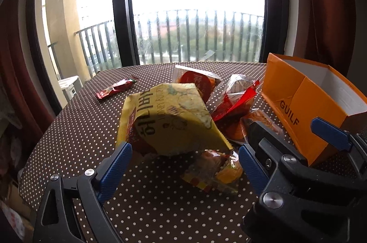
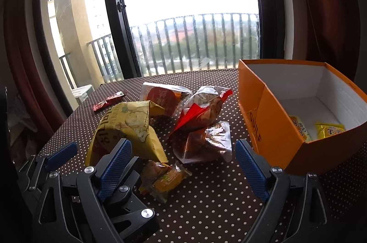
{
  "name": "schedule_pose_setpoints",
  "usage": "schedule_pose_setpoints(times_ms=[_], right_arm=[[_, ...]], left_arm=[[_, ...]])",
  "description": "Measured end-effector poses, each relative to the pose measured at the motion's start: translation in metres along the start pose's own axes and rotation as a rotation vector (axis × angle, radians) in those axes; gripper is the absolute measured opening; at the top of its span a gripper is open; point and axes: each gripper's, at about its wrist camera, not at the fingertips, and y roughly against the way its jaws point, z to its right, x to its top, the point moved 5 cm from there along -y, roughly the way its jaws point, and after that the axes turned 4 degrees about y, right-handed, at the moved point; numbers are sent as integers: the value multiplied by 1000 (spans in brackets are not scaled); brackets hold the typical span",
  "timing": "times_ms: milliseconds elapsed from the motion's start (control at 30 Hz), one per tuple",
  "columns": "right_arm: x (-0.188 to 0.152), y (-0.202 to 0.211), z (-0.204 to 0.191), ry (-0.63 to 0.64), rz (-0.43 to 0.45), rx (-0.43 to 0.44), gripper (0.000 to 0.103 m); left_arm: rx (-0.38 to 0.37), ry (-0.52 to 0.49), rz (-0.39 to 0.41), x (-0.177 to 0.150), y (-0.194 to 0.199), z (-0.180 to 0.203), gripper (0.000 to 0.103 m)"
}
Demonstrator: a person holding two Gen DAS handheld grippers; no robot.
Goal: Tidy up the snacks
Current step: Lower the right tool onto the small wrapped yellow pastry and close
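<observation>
A heap of snacks lies on the dotted table. In it are a big yellow chip bag [image 1: 169, 119] [image 2: 128, 128], a small clear candy packet [image 1: 215, 169] [image 2: 165, 178], a clear bag with red trim [image 2: 201, 109], a flat clear packet [image 2: 206, 144] and a bag with a red round label [image 2: 160, 96]. My left gripper [image 1: 184, 165] is open, low over the table just before the yellow bag and candy packet. My right gripper [image 2: 183, 170] is open too, close beside the left one, short of the flat clear packet. Neither holds anything.
An open orange box [image 2: 263, 105] [image 1: 309, 105] stands at the right, with two yellow packets [image 2: 330, 130] inside. A red stick packet [image 1: 117, 88] lies apart at the far left. The table [image 2: 206, 208] ends at a window with curtains on both sides.
</observation>
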Motion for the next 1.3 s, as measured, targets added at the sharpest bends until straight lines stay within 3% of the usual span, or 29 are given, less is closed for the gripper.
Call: schedule_pose_setpoints(times_ms=[467, 800, 867, 1067, 1300], right_arm=[[-32, -47, -11, -16, -137, -2, 84], [-49, -72, -9, -53, -232, -7, 62], [-50, -74, -8, -59, -233, -4, 60], [-53, -71, -6, -51, -237, 7, 42], [-55, -61, 10, -78, -240, 5, 35]], left_arm=[[36, 21, -118, -30, -51, -22, 79], [23, -11, -161, -44, -67, -15, 76], [20, -21, -163, -44, -67, -13, 76], [-4, -33, -176, -43, -66, -4, 76], [-10, -66, -170, -41, -64, 15, 77]])
